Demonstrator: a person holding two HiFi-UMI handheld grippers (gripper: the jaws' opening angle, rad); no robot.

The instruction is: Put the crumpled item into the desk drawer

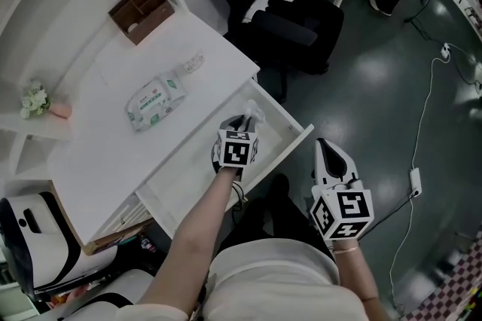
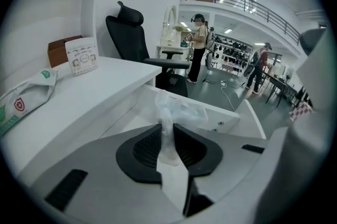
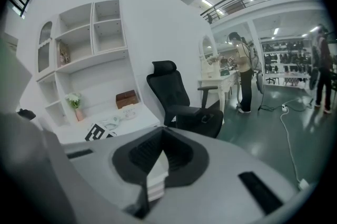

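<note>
The left gripper holds the crumpled item over the open drawer, toward the drawer's 2 o'clock end. In the head view the item's long axis runs from the fingertips out toward 1 o'clock. In the left gripper view it stands as a narrow twisted neck, pinched between the ribbed black fingers and rising to 12 o'clock. There it flares into a loose, wrinkled bunch. It looks like thin, translucent whitish film. Whether its far end touches the drawer's floor, neither view shows.

On the white tabletop, from 9 o'clock round to 11, the head view shows a small bunch of flowers. Next come a soft green-and-white wipes packet and a brown box with compartments. The left gripper view sees only the box's side, with a printed card leaning on it. That view also takes in people standing far off in a hall, whom the head view misses.

A black office chair stands at 12 o'clock beyond the drawer.

The right gripper hangs apart at 4 o'clock, over the dark glossy floor. Its fingers are closed together with nothing between them. A white cable trails across the floor at 3 o'clock, seen clearly only from above.
</note>
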